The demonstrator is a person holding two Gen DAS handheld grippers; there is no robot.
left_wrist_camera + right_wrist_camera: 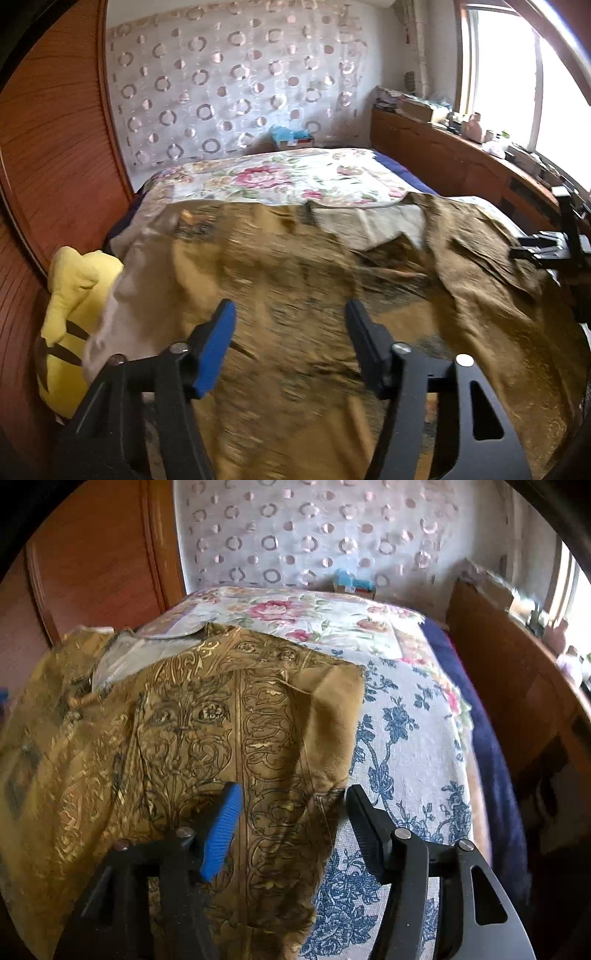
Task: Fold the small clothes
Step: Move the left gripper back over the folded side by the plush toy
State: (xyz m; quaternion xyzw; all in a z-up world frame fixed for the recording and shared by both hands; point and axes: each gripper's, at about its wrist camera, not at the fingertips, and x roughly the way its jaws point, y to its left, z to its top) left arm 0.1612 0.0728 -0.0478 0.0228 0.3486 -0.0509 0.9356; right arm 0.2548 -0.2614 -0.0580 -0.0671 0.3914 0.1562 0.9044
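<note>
No text, label, brand, number or sign can be read in either view. The small blue box [354, 584] at the head of the bed carries a label, but it is too small and blurred to read.

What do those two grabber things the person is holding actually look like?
Both look alike. The left gripper and the right gripper each have a black frame with slot-shaped cut-outs and round silver rivets. Each has two flat fingers: one has a bright blue ribbed pad, the other is black. No cables or sleeves show.
</note>
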